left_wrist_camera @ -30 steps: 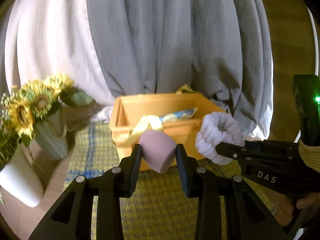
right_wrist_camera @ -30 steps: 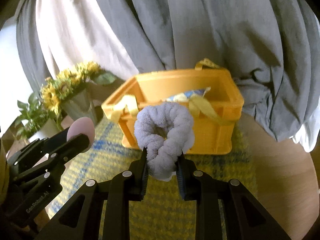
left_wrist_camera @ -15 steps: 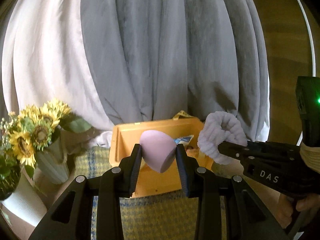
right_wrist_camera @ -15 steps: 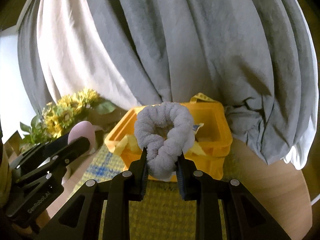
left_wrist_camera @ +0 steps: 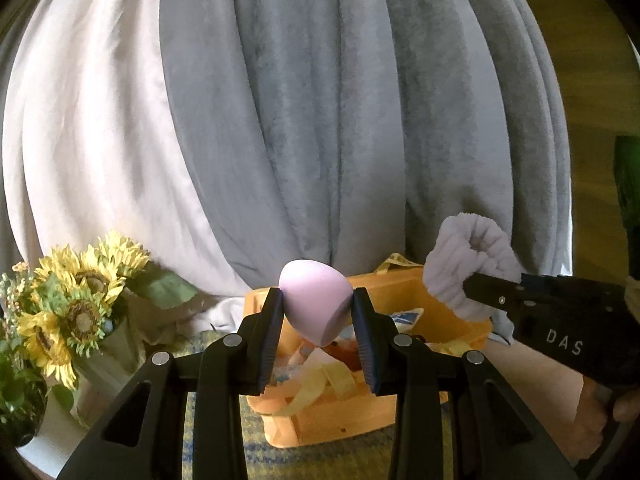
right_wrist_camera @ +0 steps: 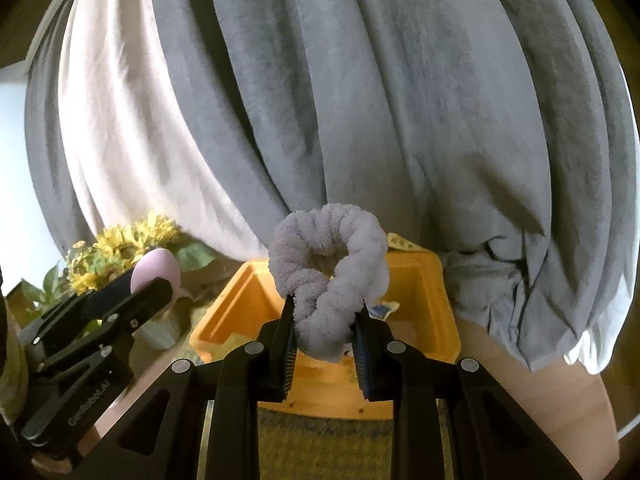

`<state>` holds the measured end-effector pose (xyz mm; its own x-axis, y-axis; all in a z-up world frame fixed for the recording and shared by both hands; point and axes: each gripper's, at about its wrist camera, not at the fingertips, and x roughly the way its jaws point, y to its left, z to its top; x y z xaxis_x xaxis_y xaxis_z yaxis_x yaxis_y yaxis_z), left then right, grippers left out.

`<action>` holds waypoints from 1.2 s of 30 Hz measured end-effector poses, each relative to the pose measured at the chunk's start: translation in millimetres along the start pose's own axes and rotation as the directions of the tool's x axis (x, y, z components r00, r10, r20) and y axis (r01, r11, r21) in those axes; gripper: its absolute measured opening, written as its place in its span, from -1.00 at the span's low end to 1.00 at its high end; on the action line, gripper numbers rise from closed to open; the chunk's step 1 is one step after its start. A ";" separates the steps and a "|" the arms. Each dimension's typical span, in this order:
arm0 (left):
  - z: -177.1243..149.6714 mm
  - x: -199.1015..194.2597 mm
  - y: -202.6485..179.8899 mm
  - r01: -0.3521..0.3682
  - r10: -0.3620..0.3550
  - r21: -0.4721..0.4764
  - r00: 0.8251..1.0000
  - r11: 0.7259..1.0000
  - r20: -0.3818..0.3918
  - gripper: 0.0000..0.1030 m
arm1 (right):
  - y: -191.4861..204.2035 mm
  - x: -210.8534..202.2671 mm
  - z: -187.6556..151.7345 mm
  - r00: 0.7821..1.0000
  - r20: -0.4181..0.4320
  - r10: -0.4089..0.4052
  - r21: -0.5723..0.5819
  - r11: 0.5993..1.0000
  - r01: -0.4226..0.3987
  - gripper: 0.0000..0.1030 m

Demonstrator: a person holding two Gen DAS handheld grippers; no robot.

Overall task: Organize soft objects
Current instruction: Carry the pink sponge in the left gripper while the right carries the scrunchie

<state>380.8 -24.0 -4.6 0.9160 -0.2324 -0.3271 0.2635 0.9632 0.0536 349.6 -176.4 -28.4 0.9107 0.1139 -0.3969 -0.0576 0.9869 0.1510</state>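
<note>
Reading "DAS" on right hand-held gripper, "GenRobot.AI" on left hand-held gripper

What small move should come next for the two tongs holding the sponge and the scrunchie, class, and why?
Probably carry both forward over the orange crate and lower them. The left tongs grip the pink sponge, the right tongs the scrunchie, both short of the open crate.

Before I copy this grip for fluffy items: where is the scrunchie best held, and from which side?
Pinch one bunched section of the ring, as the right gripper does: the scrunchie stands upright above its fingers, clamped at its lower arc. Coming from below leaves the loop free over the crate.
</note>
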 end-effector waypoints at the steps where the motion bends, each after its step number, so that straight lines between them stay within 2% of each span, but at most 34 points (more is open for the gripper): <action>1: 0.8 4.4 1.1 -0.001 0.001 -0.002 1.000 1.000 -0.004 -0.33 | -0.1 2.9 1.5 1.000 0.001 -0.001 0.004 1.000 0.001 -0.51; 11: 1.9 47.6 5.3 -0.005 0.005 0.012 0.999 1.000 -0.044 -0.33 | -8.7 42.0 11.9 0.999 -0.024 -0.032 0.021 0.999 0.032 -0.51; 25: -10.9 109.7 10.3 -0.004 0.005 0.009 0.991 1.000 -0.134 -0.33 | -26.1 103.1 11.5 0.989 -0.122 -0.081 0.008 0.997 0.083 -0.51; 31: -17.5 134.8 10.9 0.004 -0.001 0.017 0.982 1.000 -0.188 -0.33 | -31.1 126.3 9.5 0.978 -0.183 -0.098 -0.008 0.995 0.098 -0.50; 36: -23.8 152.3 13.2 0.010 -0.004 0.023 0.968 1.000 -0.250 -0.31 | -35.7 146.7 8.0 0.959 -0.258 -0.119 -0.014 0.993 0.119 -0.50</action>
<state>516.6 -43.5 -76.1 0.8104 -0.1949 -0.5524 0.2795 0.9574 0.0722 488.6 -195.9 -84.8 0.7743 0.0214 -0.6324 0.0455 0.9949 0.0895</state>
